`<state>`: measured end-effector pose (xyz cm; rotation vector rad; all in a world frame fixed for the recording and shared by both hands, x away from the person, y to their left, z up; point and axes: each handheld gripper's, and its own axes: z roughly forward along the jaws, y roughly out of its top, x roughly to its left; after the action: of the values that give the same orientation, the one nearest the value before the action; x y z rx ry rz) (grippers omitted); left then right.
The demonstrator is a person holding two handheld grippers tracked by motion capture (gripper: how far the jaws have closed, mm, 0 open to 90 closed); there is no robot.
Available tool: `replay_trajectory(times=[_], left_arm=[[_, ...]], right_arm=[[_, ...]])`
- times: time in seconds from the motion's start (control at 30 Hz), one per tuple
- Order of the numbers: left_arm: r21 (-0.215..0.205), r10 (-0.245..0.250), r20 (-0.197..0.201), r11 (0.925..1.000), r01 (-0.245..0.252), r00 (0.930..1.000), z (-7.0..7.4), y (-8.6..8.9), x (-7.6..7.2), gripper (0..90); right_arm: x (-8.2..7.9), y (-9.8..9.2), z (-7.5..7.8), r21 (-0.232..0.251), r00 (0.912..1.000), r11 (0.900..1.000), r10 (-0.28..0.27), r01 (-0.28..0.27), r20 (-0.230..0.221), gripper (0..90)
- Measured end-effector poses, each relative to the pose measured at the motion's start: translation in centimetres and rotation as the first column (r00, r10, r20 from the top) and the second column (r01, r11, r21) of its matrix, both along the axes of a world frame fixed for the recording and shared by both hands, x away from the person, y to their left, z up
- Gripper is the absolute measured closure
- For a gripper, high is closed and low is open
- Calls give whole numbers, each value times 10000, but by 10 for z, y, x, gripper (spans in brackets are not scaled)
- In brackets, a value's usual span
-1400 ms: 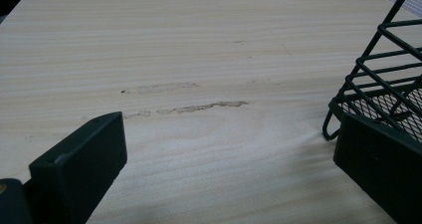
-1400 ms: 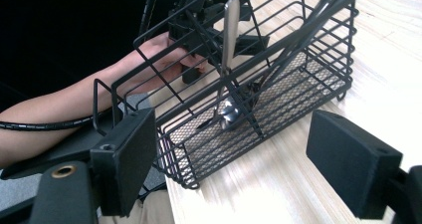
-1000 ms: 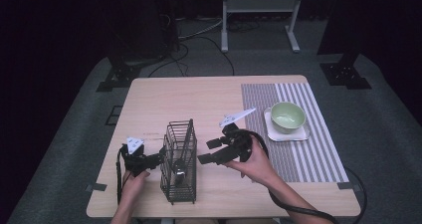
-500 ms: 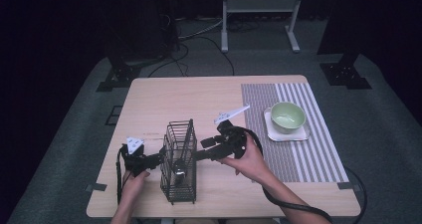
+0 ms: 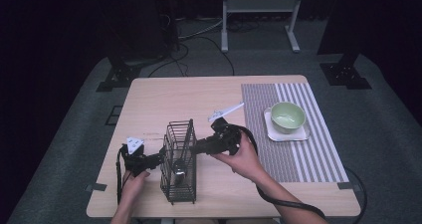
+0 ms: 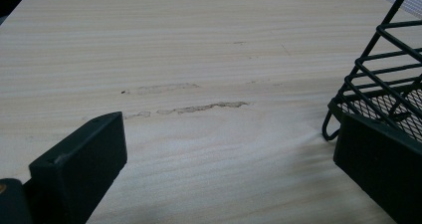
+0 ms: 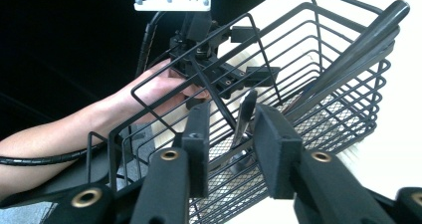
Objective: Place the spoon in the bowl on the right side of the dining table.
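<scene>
no readable text, labels, brands, numbers or signs on any surface, none on table, basket, bowl or grippers

Dim room, grey carpet [image 5: 74,134]

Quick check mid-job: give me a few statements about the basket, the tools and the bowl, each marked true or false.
1. The wire basket stands between the left tool and the right tool. True.
2. The green bowl sits inside the basket. False: it rests on a white plate on the striped mat.
3. The right tool reaches into the basket with a metal utensil handle between its jaws, which have just been closing. True.
4. The left tool grips the bowl. False: its jaws stand wide apart beside the basket's foot.
</scene>
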<state>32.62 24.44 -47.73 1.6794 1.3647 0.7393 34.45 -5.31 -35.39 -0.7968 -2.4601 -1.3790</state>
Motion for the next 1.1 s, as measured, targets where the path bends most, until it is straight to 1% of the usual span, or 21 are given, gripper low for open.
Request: replay_trajectory(times=[0.03,0.1,0.17,0.33,0.37,0.5,0.67,0.87,0.93,1.07,1.1], left_arm=[[0,0,0,10000,0,10000,0,0,0,0],[20,-21,-8,10000,21,10000,0,0,0,0],[23,-22,-10,10000,22,10000,0,0,0,0],[48,-15,-5,10000,15,10000,0,-1,0,0],[46,-13,-4,10000,13,10000,0,-1,0,0],[34,-20,-3,10000,20,10000,0,0,0,0],[22,-32,-8,10000,32,10000,0,0,0,0],[39,-22,-13,10000,22,10000,0,0,0,0],[46,-15,-11,10000,15,10000,0,-1,0,0],[77,-19,-3,10000,19,10000,0,-1,0,0],[77,-18,3,10000,18,10000,0,-1,0,0]], right_arm=[[0,0,0,0,10000,10000,0,0,0,700],[-1,1,-1,-131,10000,9999,42,-40,87,752],[-2,2,0,-152,9999,9999,49,-47,143,802],[-4,3,3,-233,9996,9997,62,-56,283,831],[-5,4,5,-239,9994,9997,55,-47,338,864],[-6,5,8,-378,9991,9993,22,-6,425,883],[-7,3,11,-330,9990,9994,-81,96,449,885],[-6,-4,17,-166,9990,9993,-320,325,296,886],[-5,-9,22,-1,9987,9990,-445,445,252,886],[-4,-12,26,68,9984,9985,-536,535,195,886],[-4,-14,29,127,9985,9984,-543,542,74,886]])
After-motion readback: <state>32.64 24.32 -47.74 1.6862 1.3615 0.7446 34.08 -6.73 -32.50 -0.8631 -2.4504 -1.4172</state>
